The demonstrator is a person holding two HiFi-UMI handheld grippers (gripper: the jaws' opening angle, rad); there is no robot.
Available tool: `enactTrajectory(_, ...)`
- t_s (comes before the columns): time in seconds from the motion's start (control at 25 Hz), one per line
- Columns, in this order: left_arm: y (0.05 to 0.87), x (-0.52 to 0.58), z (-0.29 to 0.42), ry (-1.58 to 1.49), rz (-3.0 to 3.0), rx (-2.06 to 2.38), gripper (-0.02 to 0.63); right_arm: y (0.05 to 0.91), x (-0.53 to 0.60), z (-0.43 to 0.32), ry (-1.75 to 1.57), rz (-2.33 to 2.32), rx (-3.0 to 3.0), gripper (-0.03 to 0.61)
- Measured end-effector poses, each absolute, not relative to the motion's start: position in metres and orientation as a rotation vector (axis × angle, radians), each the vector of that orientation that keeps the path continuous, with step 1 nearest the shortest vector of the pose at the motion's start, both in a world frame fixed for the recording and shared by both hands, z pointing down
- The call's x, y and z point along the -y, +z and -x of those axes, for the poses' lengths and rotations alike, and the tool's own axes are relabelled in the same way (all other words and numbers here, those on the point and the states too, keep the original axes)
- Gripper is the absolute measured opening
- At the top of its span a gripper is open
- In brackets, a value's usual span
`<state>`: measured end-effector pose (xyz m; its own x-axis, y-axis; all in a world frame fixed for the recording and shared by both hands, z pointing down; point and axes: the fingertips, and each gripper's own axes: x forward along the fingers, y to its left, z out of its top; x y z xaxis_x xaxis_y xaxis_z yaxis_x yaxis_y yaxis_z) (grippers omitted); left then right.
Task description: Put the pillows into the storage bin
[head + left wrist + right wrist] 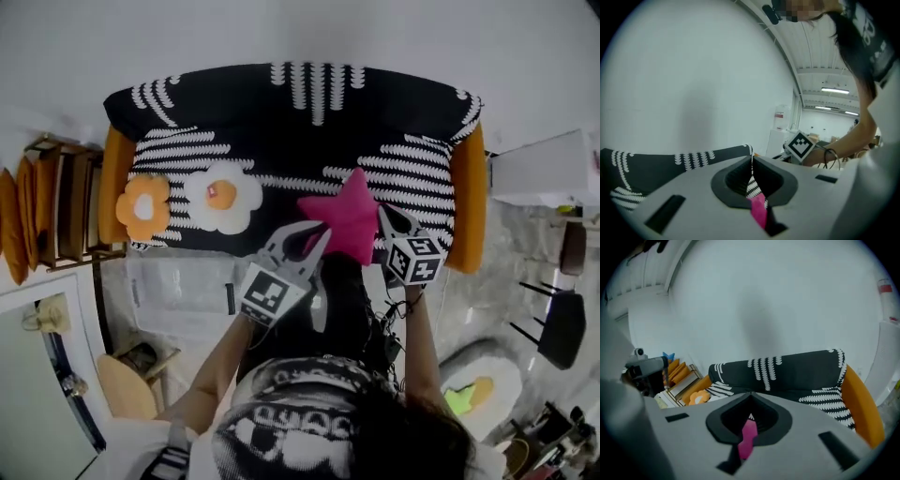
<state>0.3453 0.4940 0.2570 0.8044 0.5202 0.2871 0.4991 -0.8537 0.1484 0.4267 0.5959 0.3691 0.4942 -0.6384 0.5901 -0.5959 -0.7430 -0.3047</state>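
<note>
Twofold grip on star pillow (351,214) near sofa (309,122): clenched by left gripper (324,234) at 7 o'clock, by right gripper (382,214) at 3 o'clock. Pink between jaws in both gripper views. Shown in head view only: bin (178,292) at 8 o'clock of star pillow, white flower (222,197) and orange flower (143,206) at 9 o'clock.

Pink star pillow (349,217) held up before the sofa seat (309,150), white egg-like flower pillow (222,197) and orange flower pillow (143,206) lying flat side by side on its left end, translucent storage bin (178,286) on the floor just below them.
</note>
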Motion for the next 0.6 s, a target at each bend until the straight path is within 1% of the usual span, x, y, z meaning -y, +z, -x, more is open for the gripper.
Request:
enactTrajectory(0.08,0.265,-0.493,-0.364,0.510,-2.942,-0.731,0.008,0.390,-0.594,-0.451,-1.142,2.606,-1.165,0.008)
enactTrajectory(0.24,0.291,-0.495,-0.397,0.550,-2.934,-0.551,0.008,0.460,-0.593,-0.493,-1.311,2.433,-1.207,0.046)
enactTrajectory(0.44,0.334,-0.501,-0.438,0.625,-2.945,-0.457,0.008,0.573,-0.588,-0.535,-1.543,2.154,-1.123,0.154)
enactTrajectory(0.6,0.365,-0.498,-0.454,0.711,-2.925,-0.401,0.008,0.654,-0.576,-0.547,-1.705,2.030,-1.067,0.237)
